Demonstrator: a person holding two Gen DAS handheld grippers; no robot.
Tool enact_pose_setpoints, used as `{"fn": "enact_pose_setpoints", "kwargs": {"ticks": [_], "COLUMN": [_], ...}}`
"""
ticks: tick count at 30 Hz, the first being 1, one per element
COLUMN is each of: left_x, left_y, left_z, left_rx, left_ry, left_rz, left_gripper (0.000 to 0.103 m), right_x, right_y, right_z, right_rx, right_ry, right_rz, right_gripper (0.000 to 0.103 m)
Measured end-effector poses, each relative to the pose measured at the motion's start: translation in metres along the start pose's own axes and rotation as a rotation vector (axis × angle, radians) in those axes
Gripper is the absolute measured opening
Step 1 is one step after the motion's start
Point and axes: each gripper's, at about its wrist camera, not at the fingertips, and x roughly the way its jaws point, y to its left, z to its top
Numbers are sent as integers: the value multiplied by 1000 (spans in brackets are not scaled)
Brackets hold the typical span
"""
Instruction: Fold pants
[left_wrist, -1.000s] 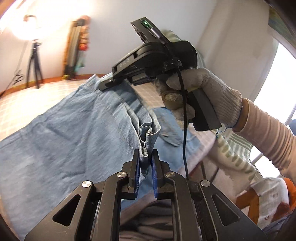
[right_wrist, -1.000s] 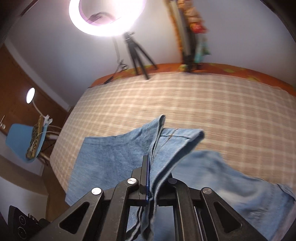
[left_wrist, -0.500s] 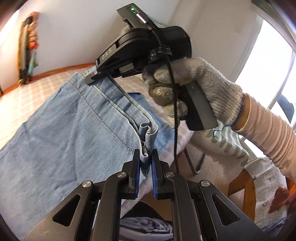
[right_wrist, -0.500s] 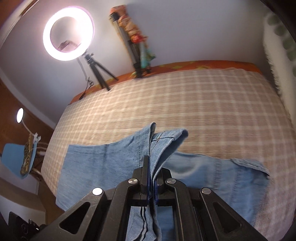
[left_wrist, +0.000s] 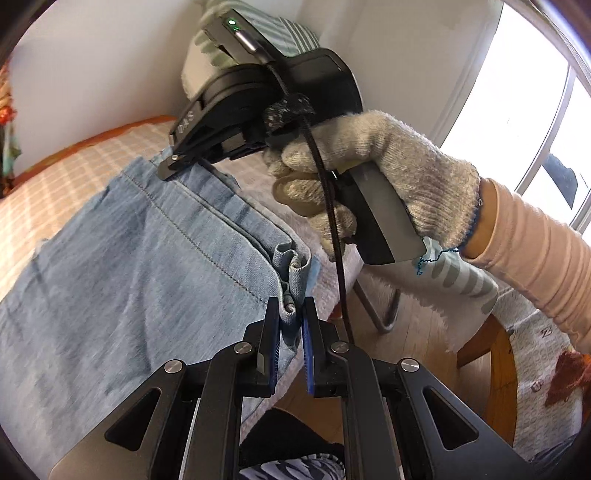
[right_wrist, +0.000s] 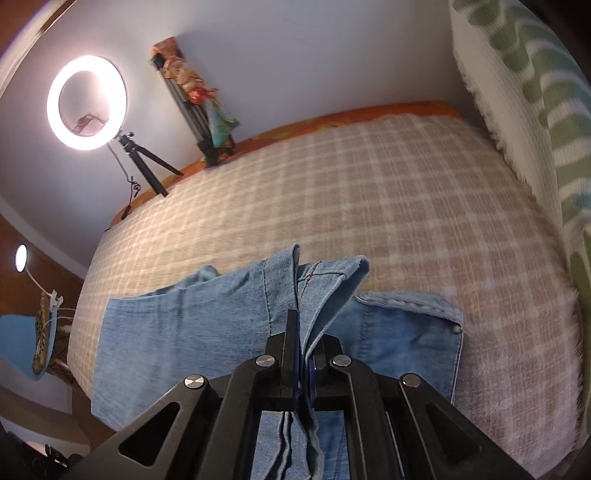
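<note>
Left gripper is pinching a bunched hem of the pants between its jaws. Right gripper, jaws clenched on the same edge, is holding it above the bed.

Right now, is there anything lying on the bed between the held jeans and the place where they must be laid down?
Nothing visible does. Both tools, left and right, grip the jeans, and the plaid bedcover ahead looks bare. The ring light stands at the far edge.
</note>
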Motion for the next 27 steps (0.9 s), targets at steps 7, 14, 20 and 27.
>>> {"fn": "enact_pose_setpoints", "kwargs": {"ticks": [7,14,20,27], "left_x": [9,-21,-111,-221], "left_y": [7,12,67,148], "left_z": [-5,-12,-38,-130], "left_rx": [-28,-38,-168,-438], "left_ry": [48,7,-111,-215], "left_rz": [-21,17,185,462], "left_gripper": [17,39,46,47], "right_x": [16,-10,28,64], "right_y": [-21,-18,10,12], "right_z": [-2,11,19,19], "right_rx": [9,-23,-109,-127], "right_ry": [39,-67,-29,4], "right_rz": [-77,-42,-29,-61], "right_gripper": [39,46,46,36]}}
